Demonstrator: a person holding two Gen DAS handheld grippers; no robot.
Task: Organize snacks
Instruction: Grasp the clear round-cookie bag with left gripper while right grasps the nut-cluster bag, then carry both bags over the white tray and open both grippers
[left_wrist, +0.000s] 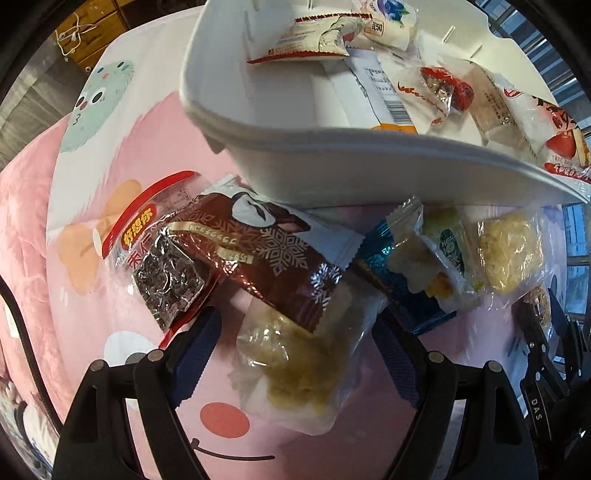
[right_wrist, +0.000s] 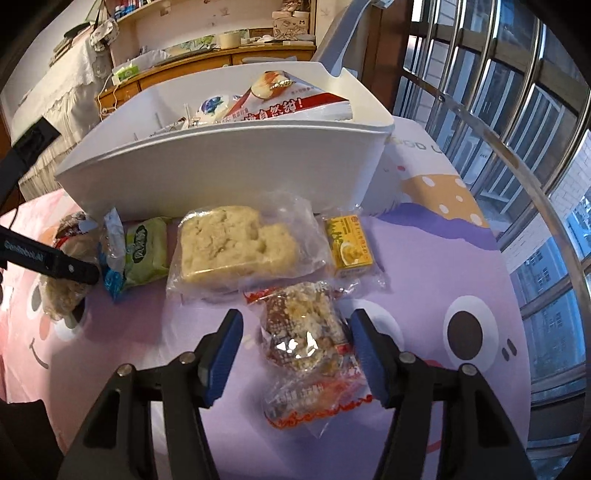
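Note:
A white bin holding several snack packets stands on the cartoon-print cloth. In the left wrist view my left gripper is open around a clear packet of pale crumbly cake, which lies partly under a brown snowflake packet. In the right wrist view my right gripper is open around a clear red-printed packet with a nutty brown snack lying on the cloth. Neither packet is lifted. The left gripper's black finger shows at the left of the right wrist view.
Loose on the cloth before the bin: a red packet with dark contents, a blue packet, a green packet, a large pale cake packet, a yellow box snack. Window bars stand at right, wooden cabinets behind.

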